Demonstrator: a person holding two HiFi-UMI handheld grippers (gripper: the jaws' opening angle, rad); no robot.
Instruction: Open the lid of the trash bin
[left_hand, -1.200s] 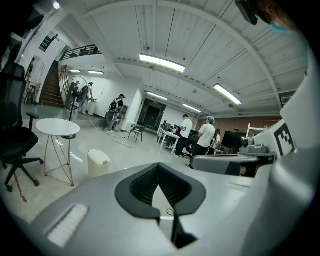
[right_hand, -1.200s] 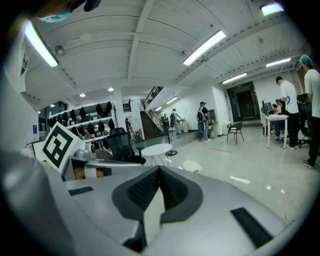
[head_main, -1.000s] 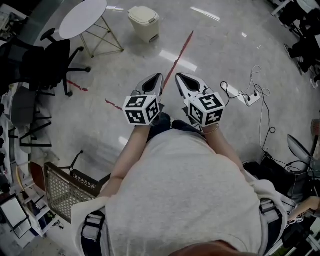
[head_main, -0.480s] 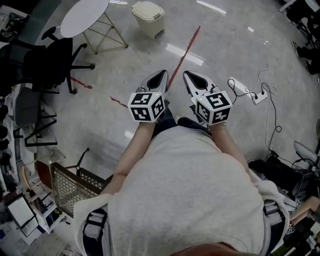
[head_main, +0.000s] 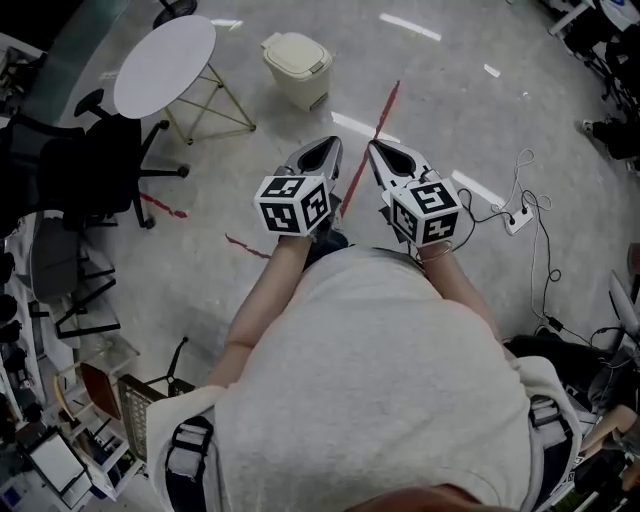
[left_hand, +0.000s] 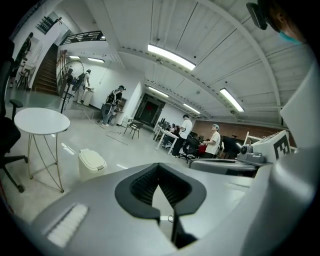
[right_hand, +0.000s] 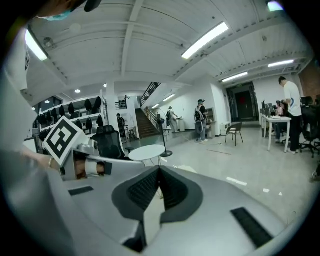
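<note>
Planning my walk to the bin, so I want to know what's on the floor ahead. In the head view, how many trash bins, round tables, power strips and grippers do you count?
trash bin: 1
round white table: 1
power strip: 1
grippers: 2 (left gripper, right gripper, both shut and empty)
Total: 5

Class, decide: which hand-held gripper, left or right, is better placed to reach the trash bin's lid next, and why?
Left, probably. The closed trash bin stands ahead and to the left, and the left hand-held gripper is nearer it than the right hand-held gripper. Both are empty, jaws together.
</note>
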